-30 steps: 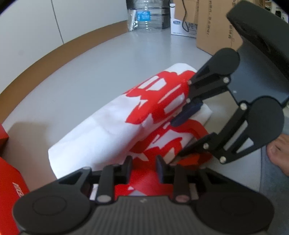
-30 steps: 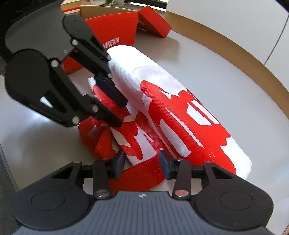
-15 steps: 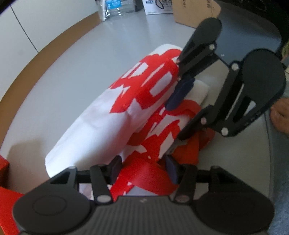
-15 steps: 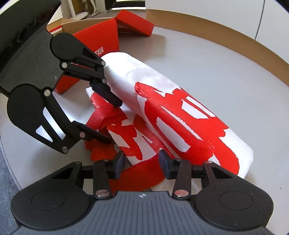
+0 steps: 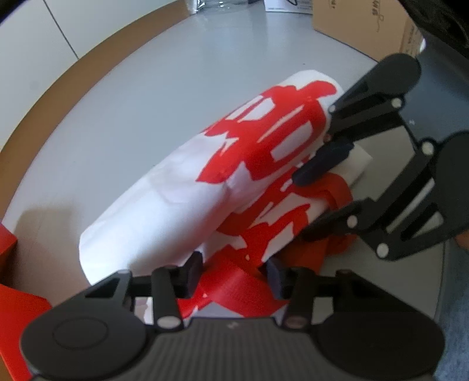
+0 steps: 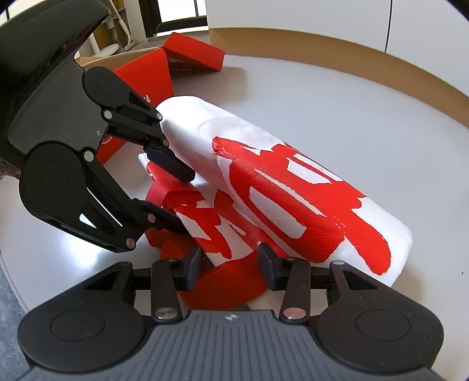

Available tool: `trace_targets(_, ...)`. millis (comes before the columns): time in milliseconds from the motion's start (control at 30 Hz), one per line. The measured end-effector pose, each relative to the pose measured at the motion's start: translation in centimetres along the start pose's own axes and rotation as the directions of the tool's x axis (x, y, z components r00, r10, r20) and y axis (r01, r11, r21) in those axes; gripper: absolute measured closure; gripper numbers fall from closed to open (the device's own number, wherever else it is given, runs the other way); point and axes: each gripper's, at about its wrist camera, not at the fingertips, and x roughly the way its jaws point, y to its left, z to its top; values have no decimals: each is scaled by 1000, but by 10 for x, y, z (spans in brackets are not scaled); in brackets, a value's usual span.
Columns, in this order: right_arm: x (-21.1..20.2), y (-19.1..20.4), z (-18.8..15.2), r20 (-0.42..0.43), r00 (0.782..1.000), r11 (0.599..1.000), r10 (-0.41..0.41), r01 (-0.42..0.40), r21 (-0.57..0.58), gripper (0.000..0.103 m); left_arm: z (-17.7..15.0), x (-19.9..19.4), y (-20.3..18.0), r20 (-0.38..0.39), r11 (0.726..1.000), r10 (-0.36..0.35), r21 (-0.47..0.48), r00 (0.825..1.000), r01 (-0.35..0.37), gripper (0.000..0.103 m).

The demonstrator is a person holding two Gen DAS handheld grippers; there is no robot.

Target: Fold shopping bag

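1. Left wrist view is showing the bag lying on the grey table, close in front of both grippers. It is folded into a long white roll with big red print, and one layer is sticking out flat beside the roll.
2. The red handles are lying loose on this flat layer, on the side near the cameras.
3. The left gripper is pointing steeply down at one end of the bag. Its jaws have just been closing a little, and a handle is lying between them. I cannot tell if the pads are pressing on it or only standing around it.
4. The right gripper is pointing down at the other end. Its jaws have just been opening slightly, and a handle is passing between them too. Whether they are clamping it I cannot tell.
5. Seen from the opposite camera, each gripper is reaching with its upper finger to the crease beside the roll, while the lower finger is lying at the handles.
6. A red box is standing just behind the bag at the left gripper's end, and a carton is standing far behind at the other end.
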Motion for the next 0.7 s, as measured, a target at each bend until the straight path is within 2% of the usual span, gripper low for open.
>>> trace_targets(200, 2, 5, -8, 17, 999, 998, -42, 43, -54, 53, -10, -14, 9, -2, 1000, -17, 2, 1000, 17, 58)
trace_targets(267, 3, -3, -9, 18, 1000, 1000, -17, 17, 14, 53, -14, -17, 15, 3, 999, -34, 25, 999, 33, 57)
trace_targets(367, 0, -8, -8, 18, 1000, 999, -7, 6, 36, 57, -21, -23, 23, 27, 998, -51, 34, 998, 50, 58)
trace_targets(467, -4, -22, -6, 7, 999, 986, 33, -34, 161, 64, -29, -29, 34, 71, 998, -61, -30, 996, 63, 61)
trace_targets(567, -9, -27, -7, 8, 998, 979, 60, -61, 197, 67, -42, -34, 47, 118, 982, -91, -154, 989, 109, 61)
trace_targets(700, -21, -28, -11, 37, 995, 973, 96, -102, 209, 67, -57, -43, 56, 156, 964, -115, -219, 981, 148, 60)
